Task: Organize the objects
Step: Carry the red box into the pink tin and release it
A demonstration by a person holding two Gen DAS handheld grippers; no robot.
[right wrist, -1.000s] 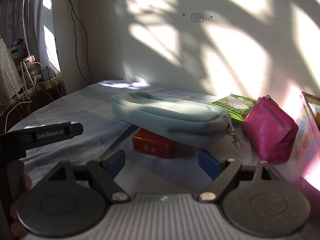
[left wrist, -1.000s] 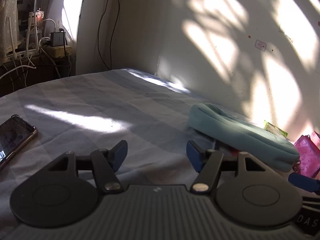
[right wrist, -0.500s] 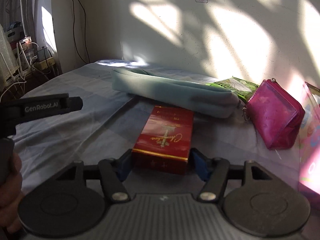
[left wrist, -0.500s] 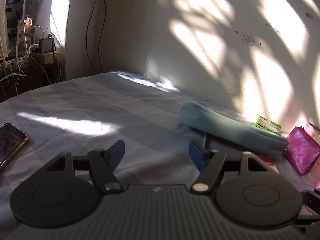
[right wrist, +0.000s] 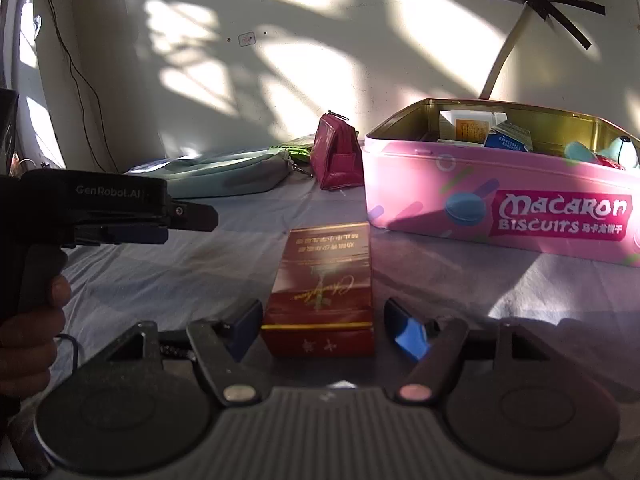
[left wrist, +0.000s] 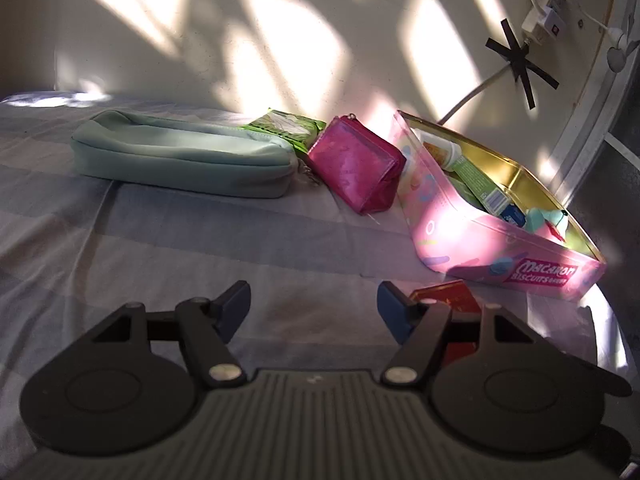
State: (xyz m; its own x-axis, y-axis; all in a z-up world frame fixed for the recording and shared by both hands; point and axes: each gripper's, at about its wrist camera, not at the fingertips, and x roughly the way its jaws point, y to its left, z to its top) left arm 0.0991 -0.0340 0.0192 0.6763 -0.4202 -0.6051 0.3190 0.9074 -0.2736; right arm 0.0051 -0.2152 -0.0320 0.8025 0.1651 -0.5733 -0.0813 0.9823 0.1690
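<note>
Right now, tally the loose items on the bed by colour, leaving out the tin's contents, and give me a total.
Red: 1, the red box between the right gripper fingers
Teal: 1, the teal pouch
Green: 1, the green packet
Magenta: 1, the magenta purse
Pink: 1, the biscuit tin
Total: 5

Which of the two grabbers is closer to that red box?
Right. The right gripper has the red box between its open fingers; the left gripper, also open, sits to the box's left.
</note>
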